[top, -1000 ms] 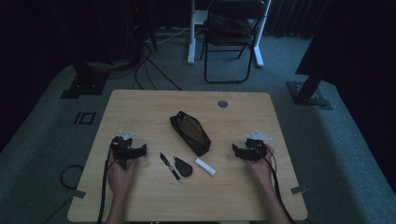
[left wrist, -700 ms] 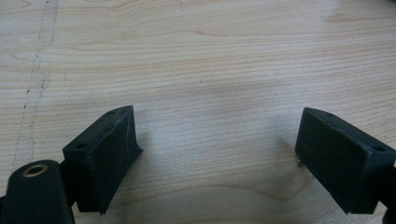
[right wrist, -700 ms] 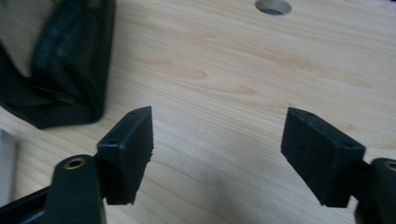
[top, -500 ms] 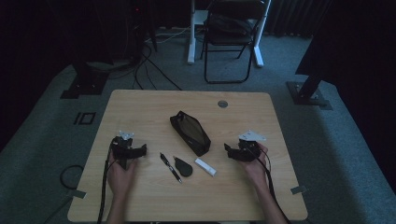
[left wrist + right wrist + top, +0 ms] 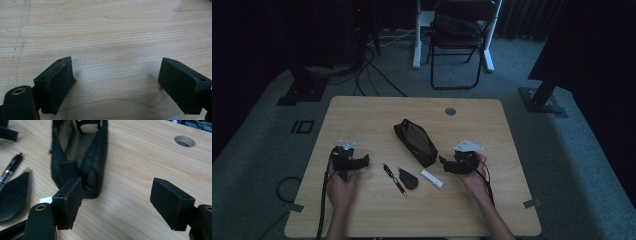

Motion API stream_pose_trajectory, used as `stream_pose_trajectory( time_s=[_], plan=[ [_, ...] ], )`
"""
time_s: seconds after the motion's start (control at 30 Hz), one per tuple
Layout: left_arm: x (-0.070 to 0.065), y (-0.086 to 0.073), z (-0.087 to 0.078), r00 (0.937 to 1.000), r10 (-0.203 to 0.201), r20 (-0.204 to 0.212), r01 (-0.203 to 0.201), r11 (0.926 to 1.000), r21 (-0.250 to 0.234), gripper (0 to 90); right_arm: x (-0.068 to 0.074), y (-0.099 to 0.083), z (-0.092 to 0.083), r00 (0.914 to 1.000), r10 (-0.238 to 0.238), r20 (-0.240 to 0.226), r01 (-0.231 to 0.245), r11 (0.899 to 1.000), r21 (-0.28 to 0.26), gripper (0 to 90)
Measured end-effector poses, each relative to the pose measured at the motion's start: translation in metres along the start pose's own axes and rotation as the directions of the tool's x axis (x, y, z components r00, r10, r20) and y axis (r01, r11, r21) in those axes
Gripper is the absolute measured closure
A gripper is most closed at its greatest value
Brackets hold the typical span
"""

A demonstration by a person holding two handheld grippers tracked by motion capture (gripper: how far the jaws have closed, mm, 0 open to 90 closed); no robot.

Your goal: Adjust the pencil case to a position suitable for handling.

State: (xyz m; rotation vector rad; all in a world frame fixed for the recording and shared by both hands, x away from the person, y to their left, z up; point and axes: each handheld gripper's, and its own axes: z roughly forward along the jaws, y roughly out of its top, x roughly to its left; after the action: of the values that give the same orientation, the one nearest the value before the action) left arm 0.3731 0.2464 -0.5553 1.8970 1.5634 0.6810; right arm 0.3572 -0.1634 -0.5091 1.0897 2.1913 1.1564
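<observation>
The right gripper (image 5: 443, 163) rests low over the table (image 5: 492, 130), jaws spread wide and empty, just beside the near end of the black pouch (image 5: 416, 141). The pouch lies open at mid-table; in the right gripper view its near end sits just beyond the left jaw. A pen (image 5: 394, 178), a dark teardrop piece (image 5: 408, 178) and a white block (image 5: 432, 178) lie near the pouch. The left gripper (image 5: 362, 161) sits well apart, jaws wide open over bare wood, holding nothing.

Left gripper (image 5: 362, 161) low, jaws spread wide, empty. Right gripper (image 5: 443, 163) angled inward, jaws likewise apart, nothing between.
</observation>
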Motion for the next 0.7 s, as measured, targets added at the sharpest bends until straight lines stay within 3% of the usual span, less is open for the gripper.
stream_pose_trajectory(
  time_s=[0.2, 0.33, 0.57, 0.7],
  plan=[
    [0.0, 0.0, 0.0, 1.0, 0.0, 0.0, 0.0, 1.0, 0.0, 13.0, 0.015, 0.01, 0.008, 0.9991, -0.019, -0.039, 0.019, 1.0, -0.016, 25.6],
    [0.0, 0.0, 0.0, 1.0, 0.0, 0.0, 0.0, 1.0, 0.0, 13.0, 0.022, 0.016, 0.014, 0.9986, -0.032, -0.041, 0.031, 0.999, -0.015, 25.3],
    [0.0, 0.0, 0.0, 1.0, 0.0, 0.0, 0.0, 1.0, 0.0, 13.0, 0.019, 0.021, 0.019, 0.9991, -0.033, 0.026, 0.033, 0.999, 0.017, 34.6],
    [0.0, 0.0, 0.0, 1.0, 0.0, 0.0, 0.0, 1.0, 0.0, 13.0, 0.01, 0.02, 0.018, 0.9979, 0.003, 0.065, -0.005, 1.0, 0.028, 43.3]
  ],
)
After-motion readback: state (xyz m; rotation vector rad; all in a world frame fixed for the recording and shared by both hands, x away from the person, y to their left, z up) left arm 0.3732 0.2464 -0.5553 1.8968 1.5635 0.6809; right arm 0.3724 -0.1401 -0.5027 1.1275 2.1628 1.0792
